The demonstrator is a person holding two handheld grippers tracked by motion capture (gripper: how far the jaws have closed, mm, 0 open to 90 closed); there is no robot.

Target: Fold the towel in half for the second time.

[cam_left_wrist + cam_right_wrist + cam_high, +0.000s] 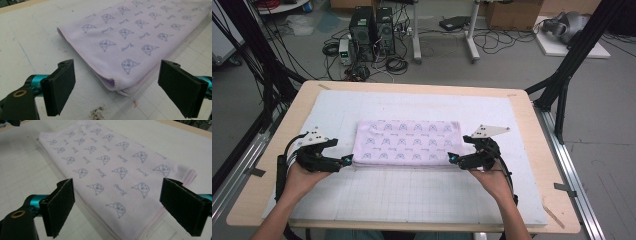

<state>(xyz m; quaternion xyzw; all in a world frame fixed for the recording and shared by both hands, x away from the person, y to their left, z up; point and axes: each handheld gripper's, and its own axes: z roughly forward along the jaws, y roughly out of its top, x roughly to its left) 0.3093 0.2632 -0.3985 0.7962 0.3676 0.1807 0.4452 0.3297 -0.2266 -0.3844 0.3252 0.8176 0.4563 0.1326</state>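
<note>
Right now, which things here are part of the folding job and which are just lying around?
Part of the job:
- folded lilac cloth with a printed pattern
- left gripper, jaws open at its near left corner
- right gripper, jaws open at its near right corner
- white gridded mat under the cloth

Just lying about:
- computer towers on the floor
- tangled cables
- cardboard box
</note>
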